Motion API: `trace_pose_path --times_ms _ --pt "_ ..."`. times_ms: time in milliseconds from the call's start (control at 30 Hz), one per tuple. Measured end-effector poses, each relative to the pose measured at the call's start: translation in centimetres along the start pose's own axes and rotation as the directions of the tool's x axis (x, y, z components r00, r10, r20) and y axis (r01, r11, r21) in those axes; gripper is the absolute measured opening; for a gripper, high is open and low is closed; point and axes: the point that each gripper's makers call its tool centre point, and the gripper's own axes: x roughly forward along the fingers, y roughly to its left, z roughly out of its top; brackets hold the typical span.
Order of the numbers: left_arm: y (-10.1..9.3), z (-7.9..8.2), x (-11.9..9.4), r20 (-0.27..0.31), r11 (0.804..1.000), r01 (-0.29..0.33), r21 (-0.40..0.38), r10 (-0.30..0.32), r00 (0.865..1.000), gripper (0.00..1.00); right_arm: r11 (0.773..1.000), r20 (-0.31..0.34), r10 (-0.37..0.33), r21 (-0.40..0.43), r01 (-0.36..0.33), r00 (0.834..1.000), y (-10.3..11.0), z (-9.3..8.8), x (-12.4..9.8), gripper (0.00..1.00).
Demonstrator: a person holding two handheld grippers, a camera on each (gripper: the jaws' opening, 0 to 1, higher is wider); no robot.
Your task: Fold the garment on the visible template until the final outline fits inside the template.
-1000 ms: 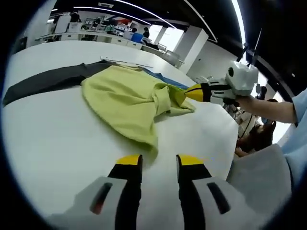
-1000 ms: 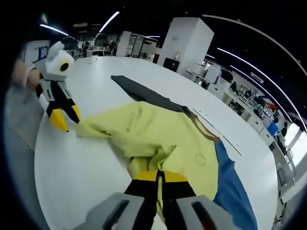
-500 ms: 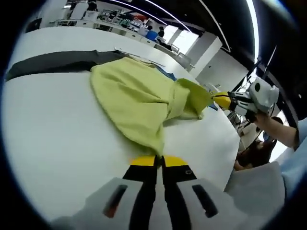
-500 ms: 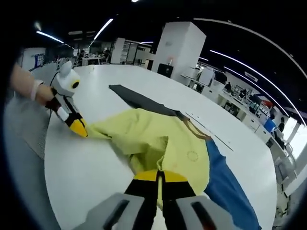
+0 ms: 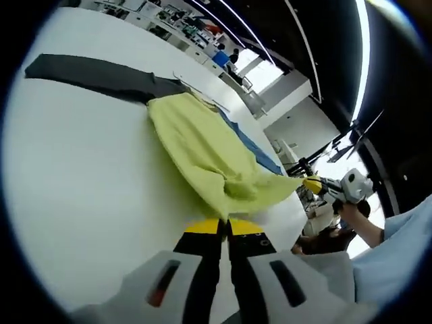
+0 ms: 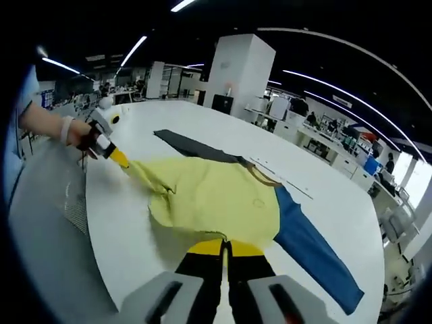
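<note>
Since a second ago the left gripper (image 5: 224, 226) has clamped the yellow garment (image 6: 216, 199) hem; both hands have pulled it taut. Right gripper (image 6: 224, 246) pinches the other edge at 6 o'clock. Garment lies on the white table (image 6: 317, 202), over the blue template (image 6: 314, 246). Folding barely begun, judging by the outline.

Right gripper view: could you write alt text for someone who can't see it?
A yellow garment with a blue sleeve lies stretched over a white table, pinched at its near edge by the right hand-held gripper. The left hand-held gripper grips its far corner.
</note>
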Motion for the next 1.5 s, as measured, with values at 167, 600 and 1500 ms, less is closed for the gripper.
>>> trace_pose_path --times_ms 167,600,1500 --pt "0.1 0.6 -0.7 0.006 1.000 -0.008 -0.012 0.008 1.000 0.00 1.000 -0.020 -0.002 -0.022 0.001 1.000 0.7 -1.1 -1.6 0.00" --pt "3.0 -2.6 -2.3 -0.112 0.989 -0.100 -0.107 0.088 0.990 0.00 0.993 -0.146 0.058 -0.091 -0.072 0.988 3.2 -6.7 -2.5 0.00" --pt "5.3 -5.1 -1.7 -0.256 0.972 -0.229 -0.046 0.211 0.944 0.00 0.968 -0.338 0.213 -0.056 -0.246 0.917 4.6 -12.1 -0.5 0.00"
